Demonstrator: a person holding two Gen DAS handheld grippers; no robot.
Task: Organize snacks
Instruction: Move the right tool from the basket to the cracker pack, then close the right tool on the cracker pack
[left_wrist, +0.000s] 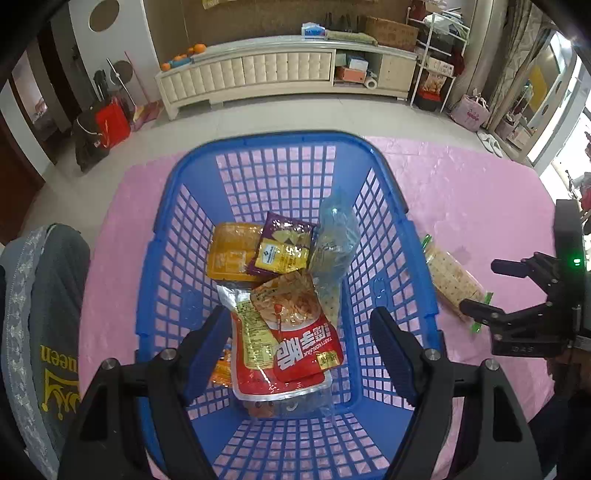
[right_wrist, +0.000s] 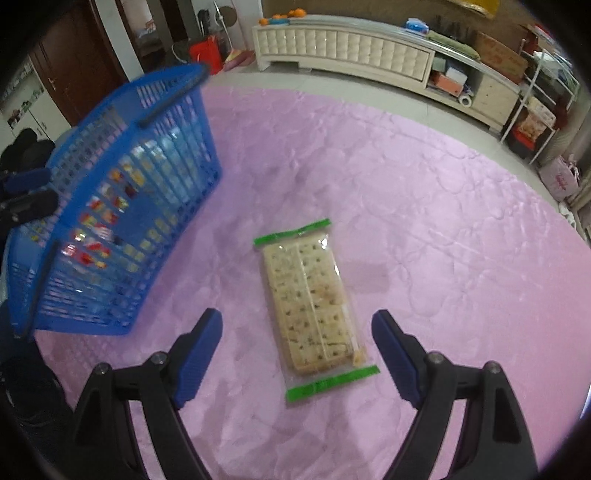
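Behind everything runs a long cream sideboard (left_wrist: 280, 70) against the far wall, with tiled floor between it and the counter (right_wrist: 424, 192), which is draped in a pink cloth.

On that cloth, the biggest item is the blue basket (left_wrist: 258, 147), a lattice-walled tub already holding several snacks: a red pouch (left_wrist: 295, 343) nearest the camera, a purple-and-yellow packet (left_wrist: 284, 247) at about 12 o'clock from it, an orange pack (left_wrist: 229, 251) at 11 o'clock, and a clear bag (left_wrist: 332, 243) leaning at 1 o'clock.

Outside the basket, at its 3 o'clock, lies the cracker packet (right_wrist: 314, 302), flat on the cloth and apart from the basket wall; it looks like the 1 snack not yet put away.

The right gripper (right_wrist: 295, 354) hovers over it, fingers spread wide with the packet's near end between them but untouched. The left gripper (left_wrist: 295, 350) hangs above the basket, fingers likewise spread, holding nothing.

Risks, as I judge them: the thin, slick wrapper could slip out if pinched by its green end seal, and squeezing across the body could crack the crackers. Carried across, the packet could catch the basket's tall rim, or meet the left gripper, which sits over the drop zone.
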